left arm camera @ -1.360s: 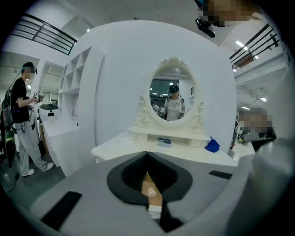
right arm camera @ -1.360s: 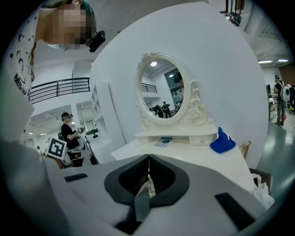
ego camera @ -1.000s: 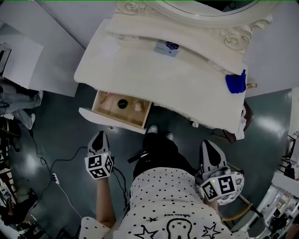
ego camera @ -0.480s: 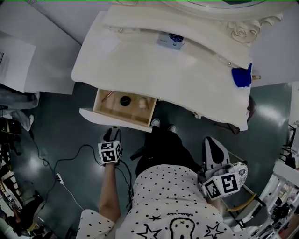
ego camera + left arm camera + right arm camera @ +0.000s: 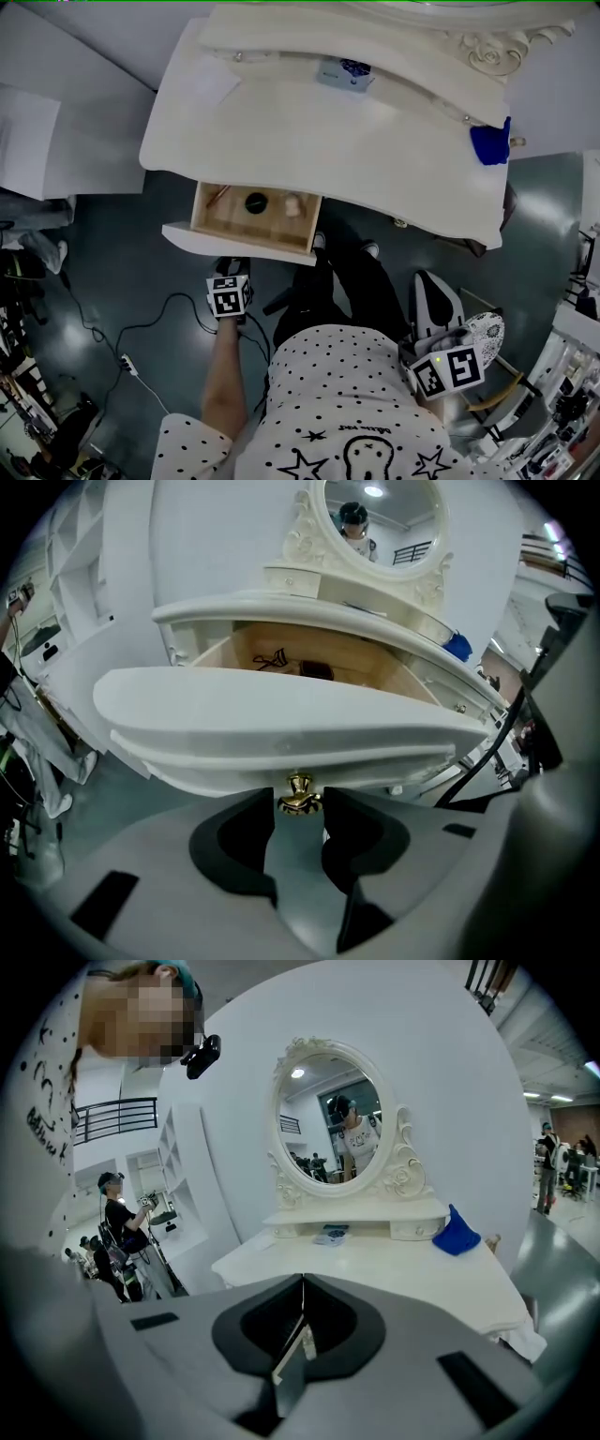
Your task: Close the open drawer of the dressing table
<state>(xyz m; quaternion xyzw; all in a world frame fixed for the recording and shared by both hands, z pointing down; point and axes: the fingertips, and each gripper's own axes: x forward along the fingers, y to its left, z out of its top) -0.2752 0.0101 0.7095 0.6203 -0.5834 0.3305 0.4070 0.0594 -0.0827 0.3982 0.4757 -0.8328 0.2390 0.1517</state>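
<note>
Where it stands open, the drawer [image 5: 234,246] shows wood (gold knob [image 5: 299,794]).

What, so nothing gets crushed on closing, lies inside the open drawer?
The drawer holds a round black object, a small pale object and a thin stick. Its back part is hidden under the tabletop.

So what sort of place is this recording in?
Likely a staged bedroom corner in a studio hall: white carved dressing table, oval framed mirror, black cables trailing over the grey floor.
</note>
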